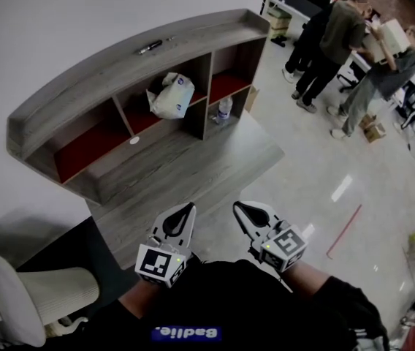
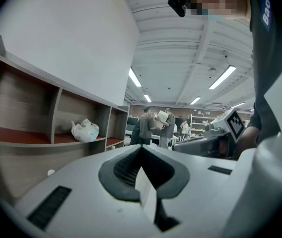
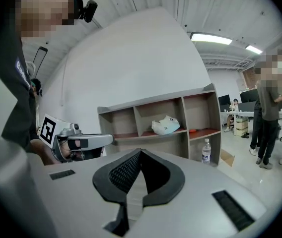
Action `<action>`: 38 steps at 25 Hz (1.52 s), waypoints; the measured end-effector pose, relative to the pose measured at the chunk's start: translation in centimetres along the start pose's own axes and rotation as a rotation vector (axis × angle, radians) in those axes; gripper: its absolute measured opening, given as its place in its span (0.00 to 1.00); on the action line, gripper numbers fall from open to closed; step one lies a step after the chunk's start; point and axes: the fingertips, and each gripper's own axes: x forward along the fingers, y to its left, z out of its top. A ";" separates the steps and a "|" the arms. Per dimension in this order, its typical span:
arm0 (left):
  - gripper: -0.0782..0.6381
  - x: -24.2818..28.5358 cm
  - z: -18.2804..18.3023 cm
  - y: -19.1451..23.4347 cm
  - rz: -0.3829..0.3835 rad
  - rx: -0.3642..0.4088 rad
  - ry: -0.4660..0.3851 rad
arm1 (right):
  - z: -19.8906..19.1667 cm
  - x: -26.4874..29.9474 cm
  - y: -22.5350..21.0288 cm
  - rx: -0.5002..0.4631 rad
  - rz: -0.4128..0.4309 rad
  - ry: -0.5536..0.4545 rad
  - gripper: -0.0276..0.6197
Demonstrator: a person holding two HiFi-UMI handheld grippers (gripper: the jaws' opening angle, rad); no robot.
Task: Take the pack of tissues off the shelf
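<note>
The pack of tissues (image 1: 171, 93), white and crumpled with a bluish label, lies in the middle compartment of the grey wooden shelf (image 1: 83, 86) that stands on the desk. It also shows in the left gripper view (image 2: 85, 130) and the right gripper view (image 3: 165, 125). My left gripper (image 1: 191, 208) (image 2: 141, 148) and right gripper (image 1: 238, 208) (image 3: 140, 151) hover side by side over the desk's near edge, well short of the shelf. Both are shut with nothing between their jaws.
A water bottle (image 1: 224, 110) stands on the desk by the right compartment. A dark pen (image 1: 150, 47) lies on the shelf top. A white chair (image 1: 17, 291) is at lower left. Several people (image 1: 339, 35) stand at the back right.
</note>
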 end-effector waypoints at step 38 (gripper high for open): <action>0.18 12.6 1.2 7.8 0.239 0.257 0.138 | 2.7 6.3 -10.7 -0.009 0.205 -0.006 0.09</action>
